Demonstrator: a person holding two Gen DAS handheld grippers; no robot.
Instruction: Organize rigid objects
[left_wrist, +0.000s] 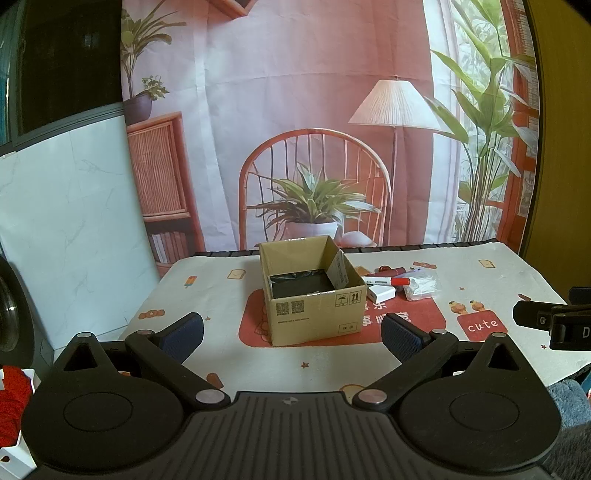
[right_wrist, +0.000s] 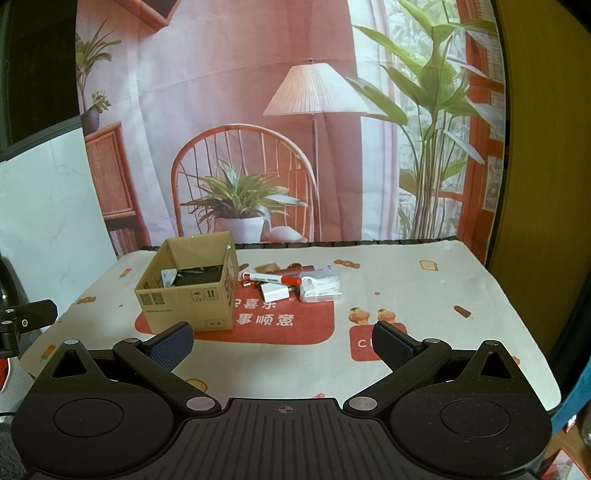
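An open cardboard box (left_wrist: 314, 295) (right_wrist: 192, 291) stands on the patterned tablecloth, with a black item inside. Right of it lies a small heap: a red-capped marker (right_wrist: 271, 277) (left_wrist: 388, 282), a white charger block (right_wrist: 276, 291) (left_wrist: 380, 293), a clear bag of white parts (right_wrist: 320, 288) (left_wrist: 421, 286), and a dark red tube (right_wrist: 291, 269). My left gripper (left_wrist: 291, 334) hovers open in front of the box. My right gripper (right_wrist: 282, 343) hangs open near the table's front, well short of the heap. Both hold nothing.
The tablecloth (right_wrist: 424, 295) covers a table backed by a printed room backdrop (right_wrist: 258, 129). A white panel (left_wrist: 66, 221) stands at the left. The other gripper's tip (left_wrist: 546, 321) shows at the right edge of the left wrist view. Red yarn (left_wrist: 13, 398) sits at the lower left.
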